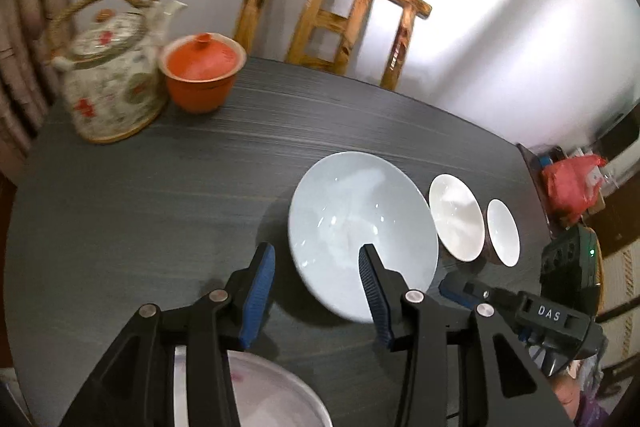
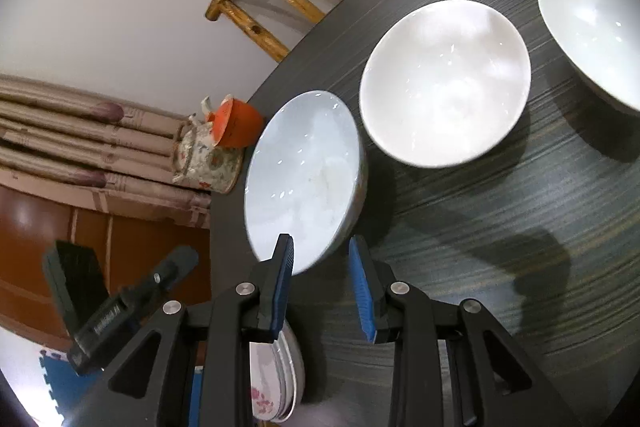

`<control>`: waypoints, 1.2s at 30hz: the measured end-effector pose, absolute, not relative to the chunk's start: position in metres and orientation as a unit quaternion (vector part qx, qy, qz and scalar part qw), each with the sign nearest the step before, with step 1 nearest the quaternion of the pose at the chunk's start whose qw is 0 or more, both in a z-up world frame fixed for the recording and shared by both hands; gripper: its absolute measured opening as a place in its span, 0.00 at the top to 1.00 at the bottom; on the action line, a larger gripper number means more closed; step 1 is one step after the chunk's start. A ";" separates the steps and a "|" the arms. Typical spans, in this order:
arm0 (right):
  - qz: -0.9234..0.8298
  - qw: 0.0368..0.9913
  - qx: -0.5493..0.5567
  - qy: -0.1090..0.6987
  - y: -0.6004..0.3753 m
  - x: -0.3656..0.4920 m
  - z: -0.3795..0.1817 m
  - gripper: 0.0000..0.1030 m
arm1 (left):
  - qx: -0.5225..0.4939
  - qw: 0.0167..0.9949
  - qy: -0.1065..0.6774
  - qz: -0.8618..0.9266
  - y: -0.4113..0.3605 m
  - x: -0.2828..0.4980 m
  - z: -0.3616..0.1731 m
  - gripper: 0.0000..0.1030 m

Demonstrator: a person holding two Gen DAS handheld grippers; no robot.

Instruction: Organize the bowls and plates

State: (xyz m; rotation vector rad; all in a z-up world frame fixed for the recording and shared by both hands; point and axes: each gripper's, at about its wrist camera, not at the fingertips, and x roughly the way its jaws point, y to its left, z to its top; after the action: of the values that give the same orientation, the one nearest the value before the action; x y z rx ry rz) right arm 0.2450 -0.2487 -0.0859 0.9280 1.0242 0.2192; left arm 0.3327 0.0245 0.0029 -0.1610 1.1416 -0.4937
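Three bowls in a row on the dark worktop [image 1: 160, 187]: large pale-blue bowl [image 1: 362, 233], medium white bowl [image 1: 456, 221], small white bowl [image 1: 503, 231]. Plate stack [image 2: 276, 379] sits below my fingers. Left gripper [image 1: 318, 291] fingers apart, empty; right gripper [image 2: 322, 283] fingers apart, empty, nearing the big bowl's rim. I judge them glazed: stiff, slick, breakable; grip the rim. Gripper label reads "DAS".

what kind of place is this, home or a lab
Most likely a home dining area: a dark wood-grain table with a wooden chair pushed up to it, a flowered teapot beside an orange lidded cup, and curtains in the background.
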 end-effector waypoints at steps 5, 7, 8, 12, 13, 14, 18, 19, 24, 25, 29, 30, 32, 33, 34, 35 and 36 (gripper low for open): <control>0.094 0.754 0.441 0.476 -0.254 0.252 -0.095 0.72 | -0.056 0.793 0.555 -0.245 0.008 0.362 -0.015 0.57; 0.089 0.759 0.435 0.477 -0.255 0.255 -0.096 0.72 | -0.048 0.790 0.559 -0.246 0.005 0.370 -0.022 0.57; 0.088 0.758 0.436 0.478 -0.256 0.256 -0.098 0.72 | -0.048 0.788 0.561 -0.248 0.003 0.373 -0.024 0.57; 0.085 0.752 0.442 0.481 -0.258 0.261 -0.105 0.72 | -0.051 0.782 0.568 -0.250 0.002 0.382 -0.034 0.57; 0.085 0.751 0.443 0.483 -0.258 0.263 -0.106 0.70 | -0.053 0.781 0.570 -0.250 0.003 0.382 -0.036 0.57; 0.086 0.750 0.443 0.483 -0.257 0.264 -0.107 0.69 | -0.056 0.779 0.572 -0.251 0.004 0.385 -0.039 0.57; 0.087 0.749 0.439 0.488 -0.255 0.267 -0.111 0.69 | -0.062 0.773 0.581 -0.247 0.006 0.391 -0.048 0.57; 0.087 0.749 0.438 0.490 -0.254 0.268 -0.112 0.69 | -0.067 0.772 0.582 -0.246 0.007 0.393 -0.049 0.57; 0.087 0.752 0.431 0.491 -0.251 0.272 -0.113 0.69 | -0.082 0.768 0.586 -0.246 0.006 0.400 -0.057 0.57; 0.087 0.752 0.430 0.492 -0.250 0.273 -0.113 0.69 | -0.082 0.767 0.587 -0.246 0.006 0.401 -0.059 0.57; 0.088 0.755 0.419 0.497 -0.244 0.277 -0.113 0.69 | -0.084 0.773 0.580 -0.245 0.002 0.401 -0.061 0.57; 0.089 0.756 0.417 0.497 -0.243 0.278 -0.113 0.69 | -0.085 0.772 0.580 -0.247 0.000 0.400 -0.062 0.57; 0.089 0.760 0.409 0.498 -0.240 0.279 -0.113 0.69 | -0.078 0.772 0.582 -0.241 -0.003 0.398 -0.064 0.60; 0.089 0.762 0.403 0.498 -0.239 0.279 -0.112 0.69 | -0.073 0.770 0.586 -0.243 -0.007 0.395 -0.065 0.75; 0.088 0.765 0.397 0.499 -0.239 0.279 -0.112 0.70 | -0.059 0.771 0.589 -0.236 -0.011 0.393 -0.067 0.80; 0.087 0.768 0.392 0.499 -0.239 0.279 -0.112 0.74 | -0.043 0.774 0.590 -0.224 -0.014 0.390 -0.068 0.82; 0.085 0.769 0.387 0.501 -0.240 0.279 -0.113 0.80 | -0.038 0.778 0.588 -0.218 -0.015 0.387 -0.068 0.82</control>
State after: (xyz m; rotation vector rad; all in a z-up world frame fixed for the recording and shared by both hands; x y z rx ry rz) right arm 0.2793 -0.2397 -0.1128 0.8403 1.0870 0.1852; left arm 0.3867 -0.0153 -0.0679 -0.0821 1.2726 -0.4722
